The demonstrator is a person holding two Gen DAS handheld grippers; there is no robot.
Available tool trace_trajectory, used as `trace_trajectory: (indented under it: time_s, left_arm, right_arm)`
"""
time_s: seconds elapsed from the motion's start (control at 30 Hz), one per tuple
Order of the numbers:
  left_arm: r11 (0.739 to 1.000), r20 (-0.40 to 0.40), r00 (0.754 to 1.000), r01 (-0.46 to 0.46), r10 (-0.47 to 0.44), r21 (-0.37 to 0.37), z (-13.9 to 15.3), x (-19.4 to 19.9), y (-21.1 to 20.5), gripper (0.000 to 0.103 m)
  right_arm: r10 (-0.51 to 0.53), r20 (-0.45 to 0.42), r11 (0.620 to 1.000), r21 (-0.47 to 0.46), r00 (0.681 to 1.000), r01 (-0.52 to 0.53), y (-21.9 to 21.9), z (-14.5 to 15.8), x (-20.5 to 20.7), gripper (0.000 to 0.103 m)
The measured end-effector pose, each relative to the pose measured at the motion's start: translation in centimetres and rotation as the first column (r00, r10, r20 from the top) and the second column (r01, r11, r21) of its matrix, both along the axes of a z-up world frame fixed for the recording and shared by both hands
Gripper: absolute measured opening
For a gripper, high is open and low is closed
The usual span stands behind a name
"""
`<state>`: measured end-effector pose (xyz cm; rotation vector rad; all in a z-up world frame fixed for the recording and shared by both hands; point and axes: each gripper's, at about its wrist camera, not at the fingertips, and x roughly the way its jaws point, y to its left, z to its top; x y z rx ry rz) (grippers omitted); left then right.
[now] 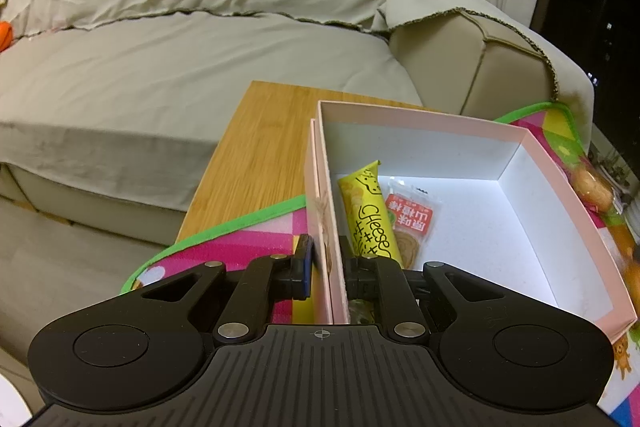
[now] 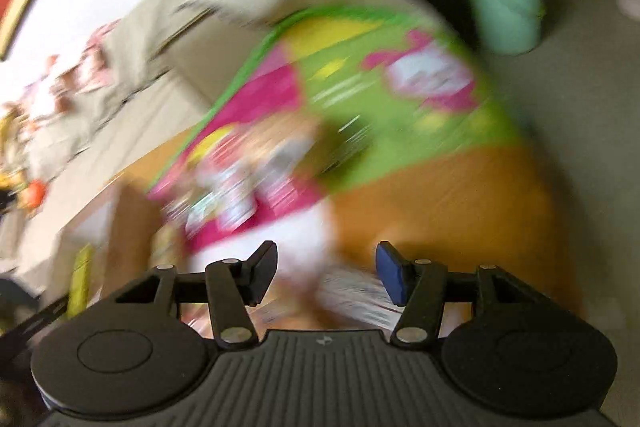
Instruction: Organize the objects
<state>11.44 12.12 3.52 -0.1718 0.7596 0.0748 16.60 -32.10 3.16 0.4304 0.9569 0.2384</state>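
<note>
At table's near edge, left gripper (image 1: pixel 325 269) pinches pink box (image 1: pixel 532 163) wall; right gripper (image 2: pixel 326 273) jaws spread, empty. Keep box steady; approach remaining snacks (image 2: pixel 240 187) slowly.

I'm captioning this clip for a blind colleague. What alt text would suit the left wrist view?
The left gripper is clamped on the near wall of an open pink box, which holds a yellow cheese snack packet and a red-labelled snack packet. The box sits on a colourful play mat over a wooden table, with a beige sofa behind.
</note>
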Motion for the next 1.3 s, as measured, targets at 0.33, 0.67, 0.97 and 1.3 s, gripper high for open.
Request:
trace_trajectory:
  time_s: [0.33, 0.67, 0.97, 1.3]
  left_arm:
    - [1.0, 0.006, 1.0, 0.007, -0.007, -0.005, -0.1, -0.1, 0.1, 0.015]
    - [1.0, 0.005, 1.0, 0.01, -0.01, -0.007, 0.0, -0.1, 0.2, 0.015]
    - [1.0, 0.0, 1.0, -0.009, 0.009, -0.004, 0.4, -1.0, 0.4, 0.015]
    - [0.999, -0.006, 0.999, 0.037, -0.036, 0.036, 0.5, -1.8, 0.2, 0.017]
  right_arm:
    - [0.253, 0.16, 0.921, -0.342, 0.954, -0.187, 7.4, 4.2, -7.7, 0.075]
    - [0.335, 0.094, 0.844, -0.473, 0.938, -0.254, 10.6, 1.6, -9.7, 0.058]
    - [0.332, 0.087, 0.852, -0.454, 0.939, -0.259, 11.3, 4.4, -13.8, 0.057]
    - [0.343, 0.081, 0.815, -0.522, 0.936, -0.253, 12.7, 3.1, -14.3, 0.057]
